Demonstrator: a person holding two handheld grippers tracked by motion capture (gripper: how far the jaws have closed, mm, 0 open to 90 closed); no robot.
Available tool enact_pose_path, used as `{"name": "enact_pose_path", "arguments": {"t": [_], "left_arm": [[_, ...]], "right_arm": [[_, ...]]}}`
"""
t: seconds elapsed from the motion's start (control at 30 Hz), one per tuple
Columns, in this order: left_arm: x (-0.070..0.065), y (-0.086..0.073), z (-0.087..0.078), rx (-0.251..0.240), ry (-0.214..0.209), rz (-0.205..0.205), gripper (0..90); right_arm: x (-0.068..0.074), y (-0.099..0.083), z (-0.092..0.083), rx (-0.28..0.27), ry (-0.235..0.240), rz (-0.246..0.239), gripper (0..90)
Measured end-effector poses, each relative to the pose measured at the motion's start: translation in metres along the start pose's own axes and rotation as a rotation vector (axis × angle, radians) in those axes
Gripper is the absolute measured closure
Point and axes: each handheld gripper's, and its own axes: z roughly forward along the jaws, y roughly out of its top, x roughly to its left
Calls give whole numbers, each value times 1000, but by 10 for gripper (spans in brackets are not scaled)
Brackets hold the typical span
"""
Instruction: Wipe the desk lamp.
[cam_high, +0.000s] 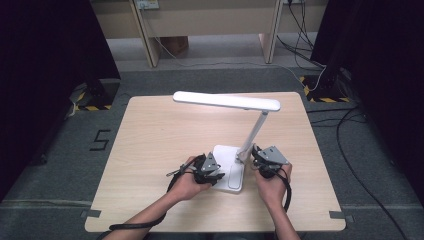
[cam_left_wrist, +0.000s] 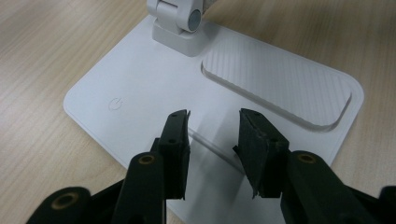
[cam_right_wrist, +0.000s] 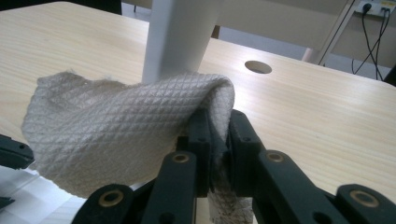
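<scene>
Cloth (cam_right_wrist: 116, 140), a grey quilted wipe, is being pinched between the right gripper's (cam_right_wrist: 219, 126) jaws, which are pressing together on a fold of it while the rest is draping over to the left and touching the white lamp arm (cam_right_wrist: 175, 37). That arm is running out of the top of the right gripper view, so its upper part is cut off there. In the high view the right gripper (cam_high: 260, 159) is sitting against the foot of the arm, just right of the lamp base (cam_high: 229, 167), and the cloth itself is too small to make out.

The lamp is standing on the table (cam_high: 150, 130), nearer the front edge than the back, right of its middle, with the long lamp head (cam_high: 226, 101) reaching left above the tabletop.

The left gripper (cam_left_wrist: 212, 140) is hovering over the near edge of the base (cam_left_wrist: 140, 88), its jaws standing apart with nothing between them; whether the tips are touching the base is hard to tell. The base's lower corner is hidden behind those jaws. A faint power symbol (cam_left_wrist: 115, 103) and a ribbed recess (cam_left_wrist: 280, 86) are showing on it.
</scene>
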Motion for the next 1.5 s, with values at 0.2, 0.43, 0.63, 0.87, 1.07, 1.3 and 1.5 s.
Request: {"name": "enact_pose_path", "arguments": {"t": [0.2,0.43,0.63,0.87,1.07,1.3,1.5], "left_arm": [[0,0,0,0,1,0,626],[0,1,1,-1,2,0,626],[0,1,1,-2,2,-1,628],[0,1,1,-3,1,-1,629],[0,1,1,-3,0,-2,630],[-1,1,1,-4,0,-2,631],[0,1,1,-3,0,-3,631]], "right_arm": [[2,-3,3,12,4,-5,819],[2,-5,5,23,8,-10,819],[3,-6,7,28,10,-12,819],[4,-8,9,40,16,-22,819],[6,-11,10,51,17,-21,819],[8,-15,12,66,24,-27,819],[9,-17,13,77,28,-26,819]]}}
